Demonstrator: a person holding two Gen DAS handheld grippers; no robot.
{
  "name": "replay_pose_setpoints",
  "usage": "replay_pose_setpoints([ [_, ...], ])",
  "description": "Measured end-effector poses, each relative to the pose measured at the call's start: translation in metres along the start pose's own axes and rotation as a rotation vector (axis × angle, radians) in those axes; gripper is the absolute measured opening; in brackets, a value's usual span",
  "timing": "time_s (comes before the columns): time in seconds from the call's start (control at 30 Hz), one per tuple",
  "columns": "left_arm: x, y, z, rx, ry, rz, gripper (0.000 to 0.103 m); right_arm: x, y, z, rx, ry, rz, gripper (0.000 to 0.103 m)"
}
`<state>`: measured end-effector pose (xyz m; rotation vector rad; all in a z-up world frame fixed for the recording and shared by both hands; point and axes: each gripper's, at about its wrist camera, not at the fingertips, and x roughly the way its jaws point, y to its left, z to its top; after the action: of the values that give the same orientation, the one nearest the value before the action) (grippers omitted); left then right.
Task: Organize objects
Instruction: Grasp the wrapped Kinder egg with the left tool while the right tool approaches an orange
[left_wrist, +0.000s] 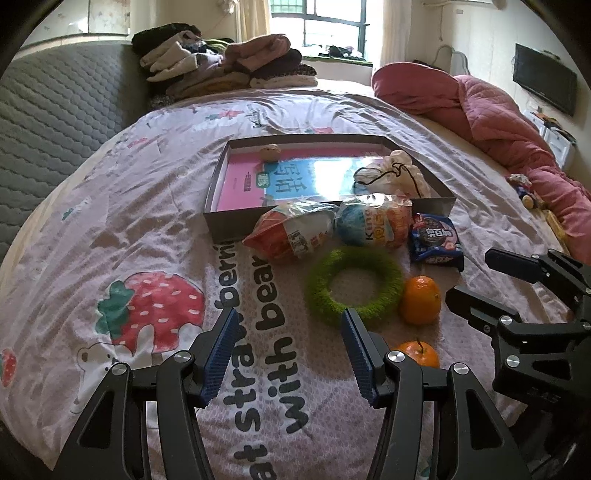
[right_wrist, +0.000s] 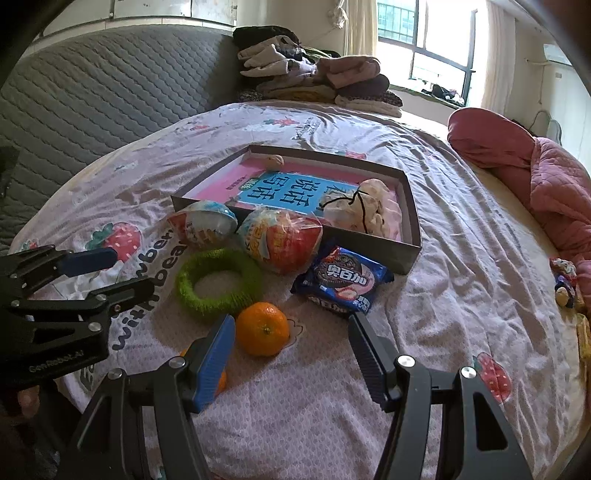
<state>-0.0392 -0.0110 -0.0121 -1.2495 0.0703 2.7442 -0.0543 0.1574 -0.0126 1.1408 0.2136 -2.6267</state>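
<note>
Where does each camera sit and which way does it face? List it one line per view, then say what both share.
Left wrist: sits on the left tool, angled down across the bed toward the shallow box and green ring; own open fingers show, with the right tool at right.
Right wrist: sits on the right tool, angled down at the orange and cookie packet; the left tool shows at left.
Shared: box, ring, orange, packet, two wrapped eggs.

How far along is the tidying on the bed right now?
Done: a drawstring pouch and a small round item sit in the box. In hand: nothing; both jaws open. Left: two snack eggs, green ring, cookie packet, two oranges.
</note>
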Motion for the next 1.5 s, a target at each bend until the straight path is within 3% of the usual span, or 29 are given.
replay_pose_setpoints([
  [1.2, 0.060, 0.016, 0.036, 0.014, -0.020, 0.001, 0.059, 0.045, 0.001, -0.007, 0.008, 0.078, 0.074, 0.063],
  [1.4, 0.070, 0.009, 0.043, 0.042, -0.024, -0.036, 0.066, 0.051, -0.001, -0.007, 0.015, 0.083, 0.089, 0.063],
  [1.5, 0.074, 0.006, 0.048, 0.054, -0.038, -0.005, 0.066, 0.052, -0.001, -0.007, 0.016, 0.081, 0.096, 0.063],
])
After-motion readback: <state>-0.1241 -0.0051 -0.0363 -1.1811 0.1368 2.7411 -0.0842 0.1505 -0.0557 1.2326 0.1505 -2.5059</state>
